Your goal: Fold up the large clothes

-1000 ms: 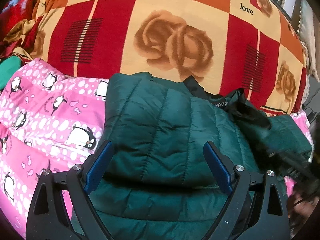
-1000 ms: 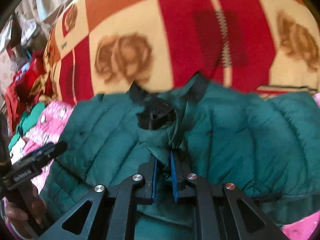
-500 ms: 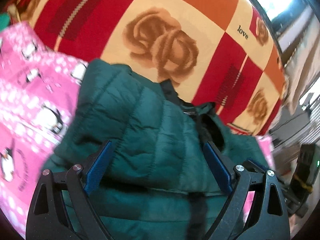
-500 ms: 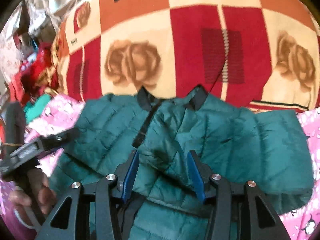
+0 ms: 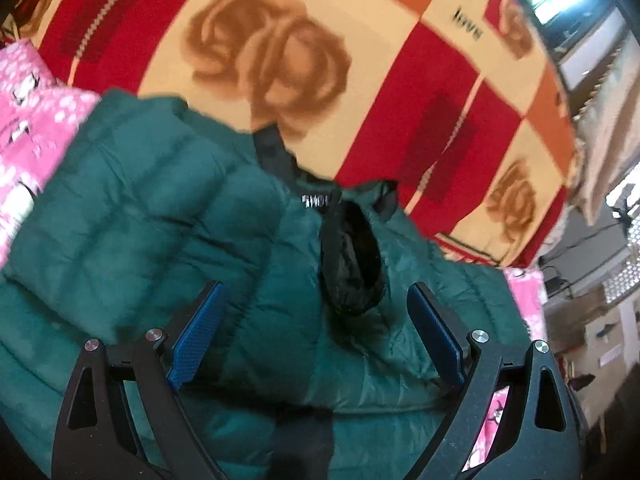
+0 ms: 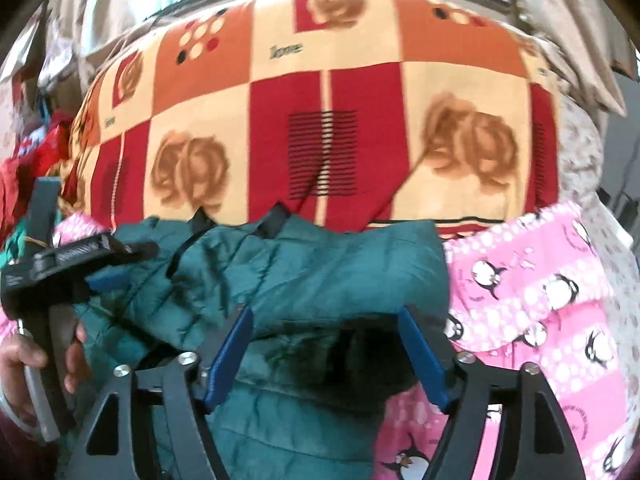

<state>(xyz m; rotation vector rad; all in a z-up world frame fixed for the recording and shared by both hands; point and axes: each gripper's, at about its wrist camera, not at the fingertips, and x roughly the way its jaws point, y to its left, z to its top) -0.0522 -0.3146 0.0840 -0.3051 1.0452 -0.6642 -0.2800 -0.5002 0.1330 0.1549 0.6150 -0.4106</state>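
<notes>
Jacket (image 6: 320,264), a dark green quilted puffer, is lying spread on a bed, and both handheld grippers are hanging over it with nothing pinched.

Right gripper (image 6: 324,356) is pointing down at the garment's right side. Its blue pads (image 6: 230,354) are widening at this moment, and the padded cloth lying under them is not being pressed, so this tool is carrying nothing. That reads as a let-go: the flap folded over the body is being left to rest where it lies.

Left gripper (image 5: 316,336) is also standing wide apart, its blue pads (image 5: 196,340) framing the neck area without touching it. Between them the black collar lining (image 5: 352,260) is gaping open, probably because the front panels are lying loosely over each other. From the right wrist view this same tool is showing at the far left, gripped by a person's hand (image 6: 24,364).

Moving outward, the jacket is resting across a pink penguin-print quilt (image 6: 540,312), its collar end lying nearest a large blanket (image 6: 328,128) checked in red, orange and cream with brown roses. That flat, soft bedding is serving as the folding surface. A heap of red clothing (image 6: 36,148) is sitting at the far left, likely waiting its turn.
</notes>
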